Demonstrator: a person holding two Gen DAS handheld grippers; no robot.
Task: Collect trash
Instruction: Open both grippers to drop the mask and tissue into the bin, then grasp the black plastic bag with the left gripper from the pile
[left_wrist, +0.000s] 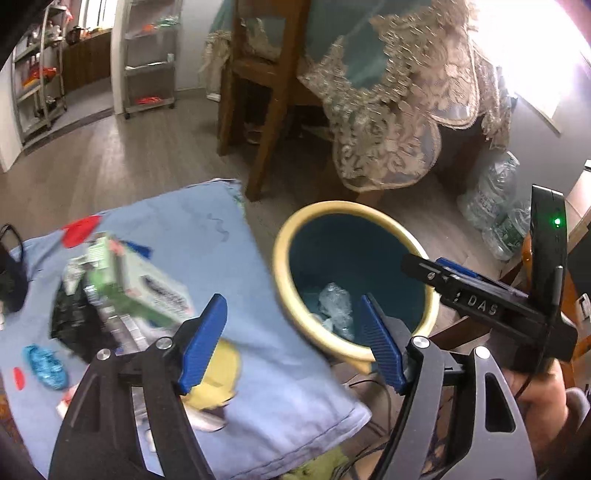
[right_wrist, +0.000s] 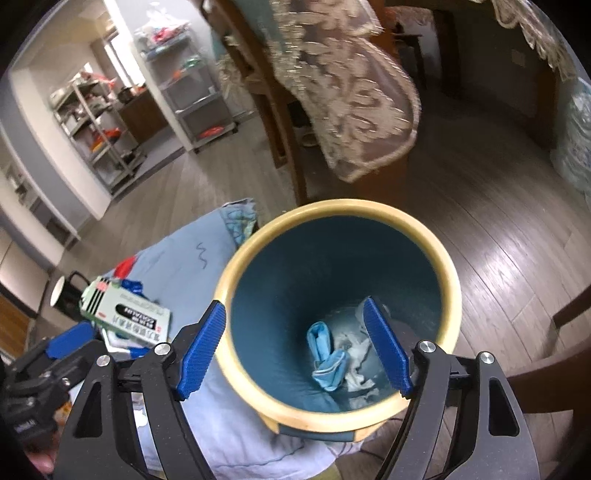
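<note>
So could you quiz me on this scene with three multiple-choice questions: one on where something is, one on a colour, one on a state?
1. Where is the crumpled light blue piece?
A. On the blue cloth
B. At the bottom of the bin
C. On the chair

2. What colour is the bin's rim?
A. Pale yellow
B. Red
C. Black

3. How is the right gripper?
A. Shut on a box
B. Shut on nothing
C. Open and empty

Answers:
1 B: the light blue piece lies deep inside the bin.
2 A: the rim is pale yellow around a teal inside.
3 C: the right gripper has its pads wide apart with nothing between them.
</note>
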